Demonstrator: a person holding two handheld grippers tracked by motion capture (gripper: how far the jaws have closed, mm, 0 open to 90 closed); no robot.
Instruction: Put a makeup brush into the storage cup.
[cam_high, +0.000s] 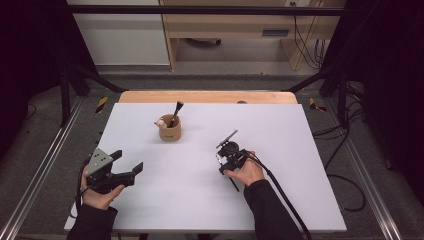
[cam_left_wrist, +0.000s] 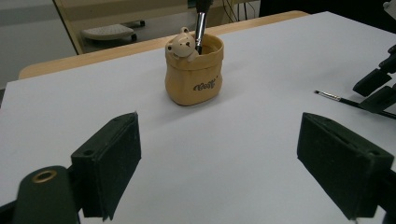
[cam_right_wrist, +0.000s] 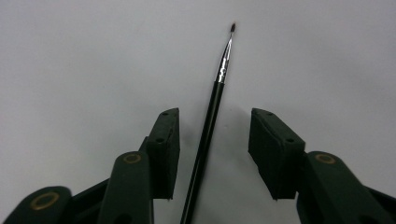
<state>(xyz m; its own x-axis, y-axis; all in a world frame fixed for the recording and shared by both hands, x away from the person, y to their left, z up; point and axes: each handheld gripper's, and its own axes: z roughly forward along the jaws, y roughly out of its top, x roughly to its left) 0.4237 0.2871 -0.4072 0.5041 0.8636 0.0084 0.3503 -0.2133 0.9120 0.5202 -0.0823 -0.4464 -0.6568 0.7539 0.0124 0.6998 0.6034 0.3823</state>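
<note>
The right gripper hangs over a thin black brush that lies flat on the white bench. In the right gripper view its jaws stand partly open, one on each side of the handle. A gap of bare bench shows between each pad and the brush, so nothing is gripped. The brush points away from the gripper, with its silver ferrule and small dark tip out ahead of the jaws. Its back end runs off the bottom of that view.

In the high view the right gripper sits right of the bench's middle, and the hand covers most of it. A short dark stretch of handle seems to stick out below the hand, though it is too small to be sure.

The left gripper rests near the bench's left edge, with its jaws wide open and empty. In the left gripper view both pads frame bare bench.

Well ahead of them stands a tan pot with a small bear figure at its rim. A thicker brush stands in it, its top cut off by the frame. The lettering on the pot is too blurred to read. At the right of that view the thin brush's tip lies on the bench, and its handle runs behind the other gripper's dark jaws.
</note>
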